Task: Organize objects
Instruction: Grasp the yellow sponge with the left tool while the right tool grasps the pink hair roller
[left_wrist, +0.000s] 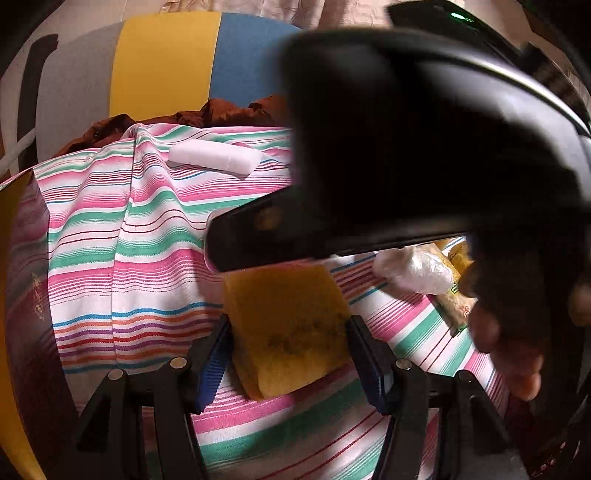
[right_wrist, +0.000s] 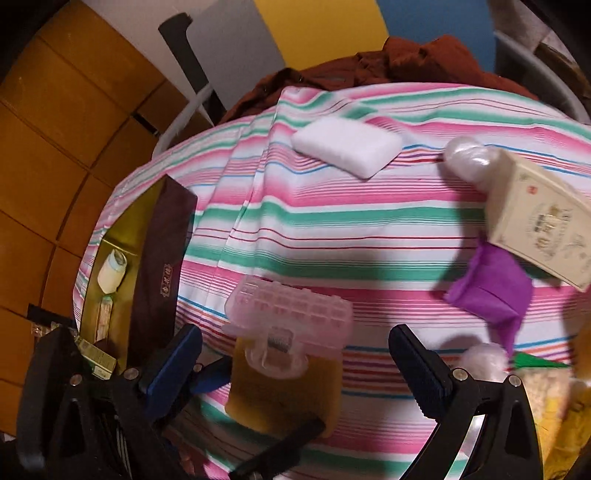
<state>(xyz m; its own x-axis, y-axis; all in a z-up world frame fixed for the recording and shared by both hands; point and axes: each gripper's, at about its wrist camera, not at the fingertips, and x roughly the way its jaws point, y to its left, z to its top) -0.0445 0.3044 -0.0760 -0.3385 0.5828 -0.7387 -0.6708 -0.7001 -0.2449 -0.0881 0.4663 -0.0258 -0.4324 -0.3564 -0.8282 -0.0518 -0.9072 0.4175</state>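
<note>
The left tool (left_wrist: 288, 354) stands with its jaws spread on either side of a yellow sponge (left_wrist: 291, 332); the blue pads (left_wrist: 212, 369) lie just beside the sponge's two long edges, and whether they touch it cannot be told, so no firm grip is confirmed. The sponge lies flat on the striped surface (left_wrist: 147, 229), its long axis running away from the left tool, roughly in line with the fingers. The right tool (right_wrist: 295, 365) is wide open and holds nothing; it sits above and behind the same sponge, and its body blocks much of the left view. A clear pink box (right_wrist: 291, 314) rests on the sponge's far end. Judgement: the left tool is the nearer and better aligned of the two, so closing across the sponge's short axis is the likely next step, with the pink box at risk of sliding off. Farther out lie a white pad (right_wrist: 347, 149), a purple cloth (right_wrist: 491, 291) and a cream carton (right_wrist: 543, 225); a dark open case (right_wrist: 155, 258) stands at the left edge.
</note>
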